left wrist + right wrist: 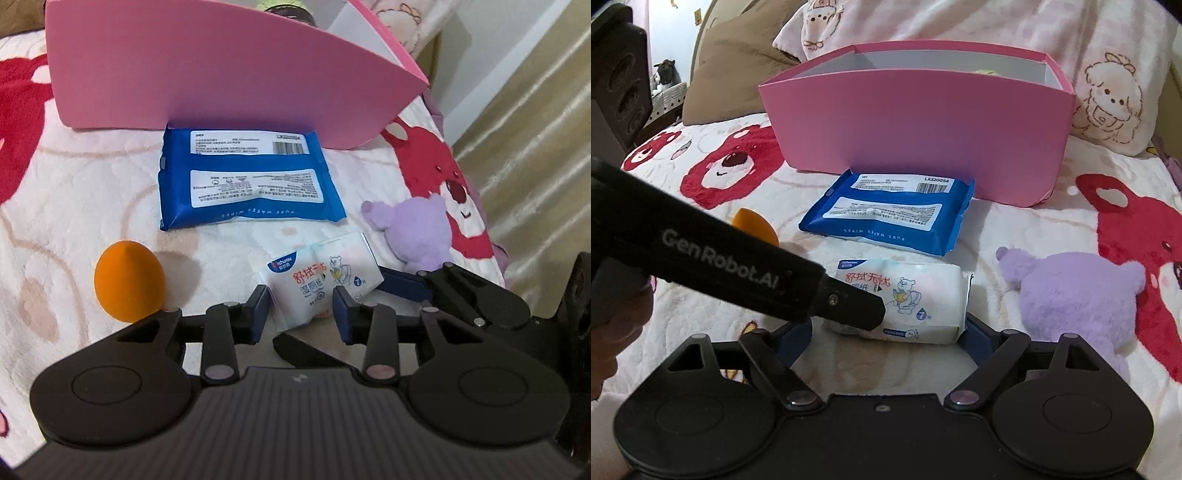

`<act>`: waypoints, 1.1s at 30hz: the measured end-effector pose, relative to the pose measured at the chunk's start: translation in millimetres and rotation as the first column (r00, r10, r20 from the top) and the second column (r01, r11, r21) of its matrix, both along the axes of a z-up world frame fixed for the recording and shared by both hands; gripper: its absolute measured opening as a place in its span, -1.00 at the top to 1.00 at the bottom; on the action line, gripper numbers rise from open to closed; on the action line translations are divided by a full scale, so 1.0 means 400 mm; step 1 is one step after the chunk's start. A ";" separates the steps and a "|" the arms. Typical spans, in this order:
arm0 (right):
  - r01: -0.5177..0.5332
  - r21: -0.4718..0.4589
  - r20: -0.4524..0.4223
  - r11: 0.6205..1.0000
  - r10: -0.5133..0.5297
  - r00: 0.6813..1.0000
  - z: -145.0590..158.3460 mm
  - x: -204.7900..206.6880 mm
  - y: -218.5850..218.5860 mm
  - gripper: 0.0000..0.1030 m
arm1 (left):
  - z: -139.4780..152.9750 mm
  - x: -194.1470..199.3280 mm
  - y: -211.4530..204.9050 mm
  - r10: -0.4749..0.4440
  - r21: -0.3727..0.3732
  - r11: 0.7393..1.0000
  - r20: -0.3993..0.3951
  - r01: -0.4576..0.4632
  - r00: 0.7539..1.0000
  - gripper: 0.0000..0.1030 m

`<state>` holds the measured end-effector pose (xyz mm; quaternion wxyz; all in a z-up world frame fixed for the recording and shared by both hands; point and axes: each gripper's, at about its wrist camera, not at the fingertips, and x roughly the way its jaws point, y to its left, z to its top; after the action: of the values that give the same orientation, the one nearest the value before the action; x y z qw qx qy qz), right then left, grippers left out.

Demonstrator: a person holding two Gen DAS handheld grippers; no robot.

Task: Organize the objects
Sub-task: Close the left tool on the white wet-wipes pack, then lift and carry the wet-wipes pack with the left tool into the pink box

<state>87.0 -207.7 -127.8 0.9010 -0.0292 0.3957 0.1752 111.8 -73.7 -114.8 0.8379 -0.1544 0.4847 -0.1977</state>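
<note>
A small white wipes pack (319, 282) (916, 299) lies on the blanket. My left gripper (301, 308) has its jaws on either side of the pack's near end, pads touching it. My right gripper (886, 332) is open wide around the same pack, blue pads at its two ends. A blue wipes pack (247, 181) (890, 214) lies flat in front of the pink box (221, 70) (923, 136). An orange egg-shaped sponge (129, 280) (753, 221) sits to the left. A purple plush (417, 232) (1078, 295) lies to the right.
The blanket (74, 206) (701, 306) with red bear prints covers the bed. Pillows (1108, 99) lean behind the box. The bed's right edge (484, 206) drops to a curtain. The left gripper's body (720, 273) crosses the right wrist view.
</note>
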 end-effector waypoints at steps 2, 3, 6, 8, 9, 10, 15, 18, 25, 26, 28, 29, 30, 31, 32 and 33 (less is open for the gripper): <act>0.014 0.003 -0.003 1.000 -0.014 1.000 0.007 -0.005 0.004 -0.71 | 0.004 -0.006 0.007 -0.004 -0.011 1.000 -0.016 0.004 1.000 0.31; 0.022 0.012 -0.006 1.000 -0.021 1.000 0.013 -0.009 0.004 -0.70 | 0.006 -0.010 0.010 -0.006 -0.014 1.000 -0.021 0.006 1.000 0.31; 0.021 0.001 -0.021 1.000 -0.021 1.000 0.029 -0.022 0.013 -0.67 | 0.017 -0.030 0.016 -0.028 -0.008 1.000 -0.015 0.028 0.999 0.31; 0.005 -0.036 -0.017 0.999 -0.005 1.000 0.041 -0.034 0.031 -0.67 | 0.026 -0.043 0.017 -0.046 0.005 0.999 -0.015 0.046 0.999 0.32; 0.006 -0.036 -0.019 0.999 -0.007 1.000 0.048 -0.040 0.034 -0.67 | 0.031 -0.048 0.017 -0.055 0.015 0.998 -0.016 0.056 0.998 0.32; 0.009 -0.028 -0.029 1.000 -0.010 1.000 0.056 -0.045 0.037 -0.67 | 0.037 -0.055 0.019 -0.064 0.023 0.998 -0.014 0.064 0.998 0.32; 0.020 -0.012 -0.044 1.000 -0.021 0.999 0.099 -0.068 0.045 -0.67 | 0.080 -0.085 0.035 -0.100 0.027 0.995 0.007 0.100 0.995 0.32; 0.032 -0.010 -0.029 0.999 -0.033 0.999 0.123 -0.089 0.056 -0.66 | 0.108 -0.095 0.041 -0.123 0.041 0.992 0.019 0.122 0.992 0.32; 0.084 0.037 -0.008 0.996 -0.083 0.996 0.190 -0.128 0.066 -0.59 | 0.191 -0.122 0.063 -0.161 0.060 0.986 0.069 0.157 0.985 0.32; 0.078 0.034 -0.004 0.996 -0.078 0.997 0.205 -0.131 0.070 -0.58 | 0.202 -0.122 0.067 -0.164 0.058 0.985 0.064 0.160 0.984 0.32; 0.057 0.037 -0.038 0.998 -0.055 0.998 0.235 -0.125 0.073 -0.58 | 0.225 -0.119 0.072 -0.175 0.070 0.983 0.041 0.172 0.984 0.32; 0.048 0.049 -0.054 0.998 -0.046 0.997 0.248 -0.122 0.072 -0.58 | 0.239 -0.120 0.075 -0.178 0.078 0.982 0.047 0.174 0.983 0.32; 0.047 0.064 -0.060 0.997 -0.043 0.997 0.259 -0.121 0.070 -0.58 | 0.255 -0.120 0.078 -0.183 0.084 0.980 0.057 0.178 0.982 0.32; 0.047 0.081 -0.065 0.996 -0.042 0.997 0.271 -0.119 0.068 -0.58 | 0.273 -0.120 0.082 -0.191 0.092 0.979 0.066 0.184 0.979 0.32; 0.046 0.095 -0.067 0.994 -0.040 0.997 0.282 -0.116 0.066 -0.58 | 0.288 -0.118 0.084 -0.198 0.101 0.977 0.075 0.190 0.977 0.32; 0.045 0.109 -0.069 0.993 -0.037 0.997 0.293 -0.112 0.064 -0.58 | 0.304 -0.115 0.087 -0.204 0.107 0.975 0.085 0.194 0.975 0.32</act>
<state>42.1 -182.2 -10.5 0.8908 0.0350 0.4160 0.1793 65.8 -38.8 6.9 0.8425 -0.0543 0.4664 -0.2639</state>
